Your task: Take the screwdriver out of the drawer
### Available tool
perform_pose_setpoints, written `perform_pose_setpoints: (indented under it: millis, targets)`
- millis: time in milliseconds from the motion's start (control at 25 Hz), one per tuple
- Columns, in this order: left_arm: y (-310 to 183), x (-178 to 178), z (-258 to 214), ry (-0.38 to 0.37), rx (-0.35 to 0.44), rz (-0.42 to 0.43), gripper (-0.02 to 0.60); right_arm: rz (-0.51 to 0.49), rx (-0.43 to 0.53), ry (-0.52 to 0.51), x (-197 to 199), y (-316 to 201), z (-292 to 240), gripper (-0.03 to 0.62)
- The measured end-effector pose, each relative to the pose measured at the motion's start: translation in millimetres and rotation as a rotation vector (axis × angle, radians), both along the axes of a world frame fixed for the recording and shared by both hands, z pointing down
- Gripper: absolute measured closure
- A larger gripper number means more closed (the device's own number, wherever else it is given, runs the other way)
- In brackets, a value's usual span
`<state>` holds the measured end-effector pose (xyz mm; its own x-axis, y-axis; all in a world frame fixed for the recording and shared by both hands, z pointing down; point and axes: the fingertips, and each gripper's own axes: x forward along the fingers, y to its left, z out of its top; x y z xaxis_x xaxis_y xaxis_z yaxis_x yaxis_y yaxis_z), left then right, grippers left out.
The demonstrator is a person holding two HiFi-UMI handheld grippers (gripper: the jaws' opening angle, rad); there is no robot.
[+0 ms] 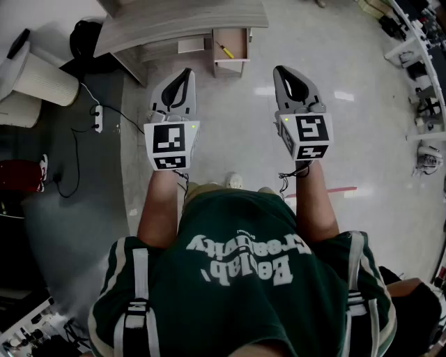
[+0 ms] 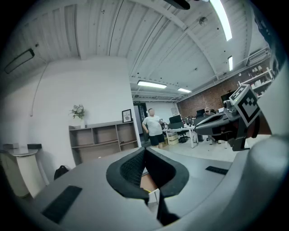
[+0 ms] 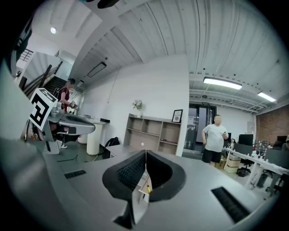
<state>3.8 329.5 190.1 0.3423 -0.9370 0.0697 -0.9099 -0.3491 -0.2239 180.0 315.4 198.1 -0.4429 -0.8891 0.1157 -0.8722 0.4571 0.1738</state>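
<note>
While the person stands back with both arms out, the left tool [image 1: 187, 72] and the right tool [image 1: 279, 70] each have their jaws pressed together on nothing. The pads meet at the tips, and each tool's own view shows only a sliver of room through the gap below them. Both tools point roughly level across a stretch of bare floor [image 1: 230, 125].

Well ahead of the tips, on a line between the two tools, the drawer [image 1: 237, 38] hangs open from under the grey counter [image 1: 181, 21]. The screwdriver [image 1: 224, 50], with its yellow handle, lies inside toward the side nearer the left tool, apart from both tools and not yet touched.

From where I stand, the job has barely begun. The drawer is already open, so that step looks done. What's left is nearly everything: closing the distance to the drawer, spreading one tool's jaws, pinching the screwdriver and lifting it clear. Either tool looks about equally placed for the reach.
</note>
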Motion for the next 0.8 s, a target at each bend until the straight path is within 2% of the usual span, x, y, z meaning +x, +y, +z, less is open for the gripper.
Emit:
perform_pose_setpoints:
  millis: [360,560,800]
  targets:
    - [-8.2,-0.8,5.8,0.001,-0.007,0.007,0.565,-0.001,0.009,0.007,-3.5,-6.5,-0.1,0.561]
    - [-10.3,5.3,3.1,-0.002,-0.006,0.011,0.565,-0.022,0.019,-0.034,-1.3,-5.3,-5.4,0.56]
    - [-13.3,13.5,5.8,-0.01,-0.008,0.015,0.565,-0.034,0.022,-0.036,2.2,-8.5,-2.3,0.56]
